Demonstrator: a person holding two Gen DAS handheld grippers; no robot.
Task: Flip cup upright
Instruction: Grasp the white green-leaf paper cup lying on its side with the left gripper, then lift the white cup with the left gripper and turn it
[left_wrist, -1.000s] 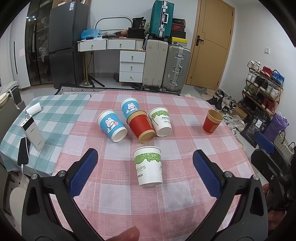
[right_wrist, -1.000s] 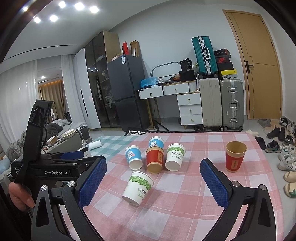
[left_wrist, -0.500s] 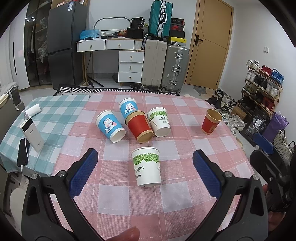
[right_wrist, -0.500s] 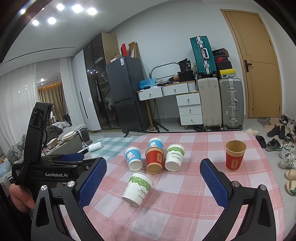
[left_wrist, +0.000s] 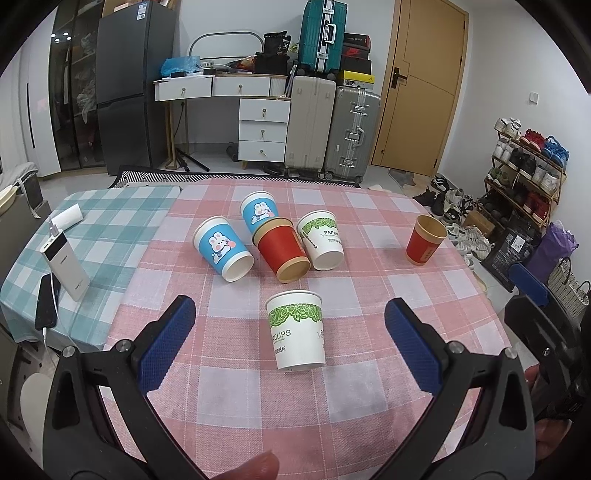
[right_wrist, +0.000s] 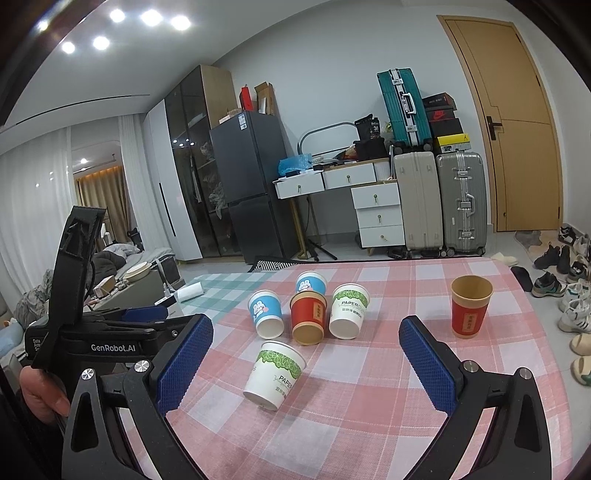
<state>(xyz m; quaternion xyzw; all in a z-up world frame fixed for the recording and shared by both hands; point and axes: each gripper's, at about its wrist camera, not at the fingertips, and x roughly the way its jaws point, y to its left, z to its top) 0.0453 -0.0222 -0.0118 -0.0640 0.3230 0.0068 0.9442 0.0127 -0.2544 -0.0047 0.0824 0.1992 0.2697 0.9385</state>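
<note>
A white paper cup with a green leaf band (left_wrist: 297, 334) lies on its side on the pink checked tablecloth (left_wrist: 369, 295), rim away from me; it also shows in the right wrist view (right_wrist: 275, 374). My left gripper (left_wrist: 290, 349) is open and empty, its blue pads either side of that cup, short of it. My right gripper (right_wrist: 306, 363) is open and empty, a little above the table. Behind lie a blue rabbit cup (left_wrist: 223, 248), a second blue cup (left_wrist: 258, 212), a red cup (left_wrist: 282, 249) and another white cup (left_wrist: 322, 239). A red cup (left_wrist: 424, 240) stands upright at the right.
A power bank (left_wrist: 65, 266) and a phone (left_wrist: 47, 301) lie on the teal checked cloth (left_wrist: 110, 221) at the left. The right gripper's body (left_wrist: 539, 321) is at the table's right edge. Suitcases, drawers, a fridge and a shoe rack stand beyond the table.
Both views shifted slightly; the cups sit a little higher in the left wrist view. No cup has moved and both grippers stay open.
</note>
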